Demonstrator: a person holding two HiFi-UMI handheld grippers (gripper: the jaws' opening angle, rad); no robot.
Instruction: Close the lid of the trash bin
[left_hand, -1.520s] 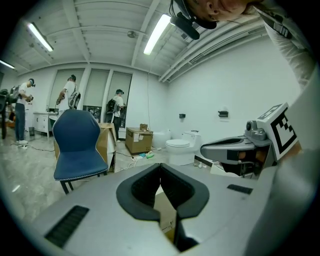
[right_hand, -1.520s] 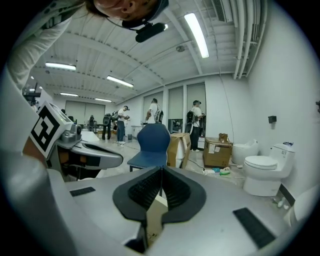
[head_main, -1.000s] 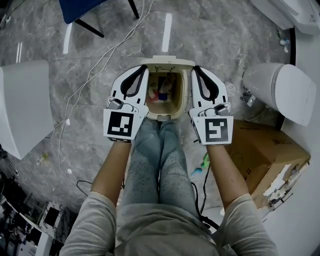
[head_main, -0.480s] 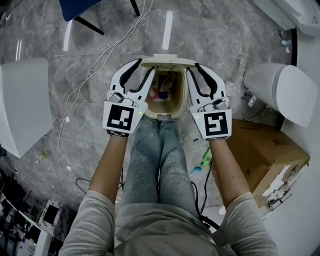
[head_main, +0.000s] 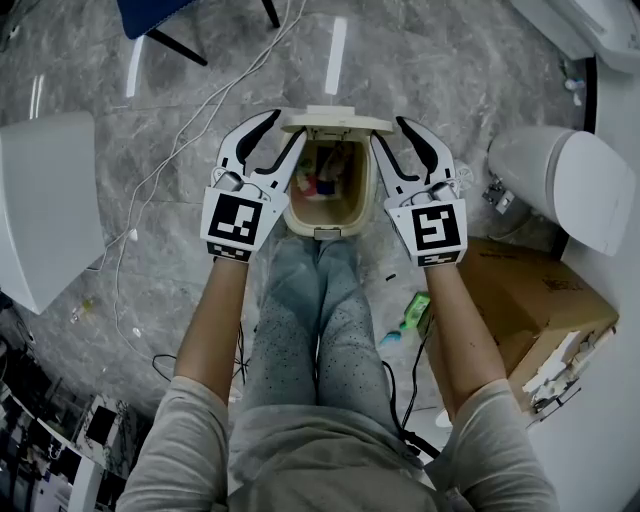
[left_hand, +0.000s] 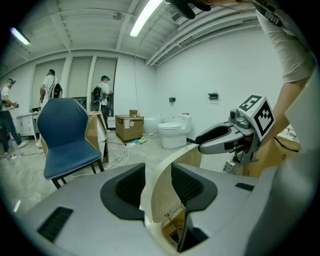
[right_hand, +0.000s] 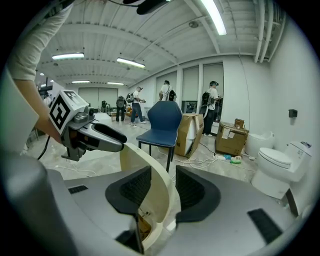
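Between my knees: trash bin (head_main: 298, 214), lid (head_main: 335, 123) upright at its far rim. Left gripper (head_main: 284, 128) and right gripper (head_main: 392, 132) jaws just opened, each straddling a lid edge, unclamped. I'd swing the lid down evenly, no twisting.

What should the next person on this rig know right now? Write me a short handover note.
Left gripper: open, jaws have just been opening, left edge of the lid between them, unclamped.
Right gripper: open, jaws have just been opening, right edge of the lid between them, unclamped.
Trash bin: on the floor before the person's legs, lid raised at its far side, rubbish inside.
Done: both grippers set at the lid.
Left: swing the lid down onto the bin.
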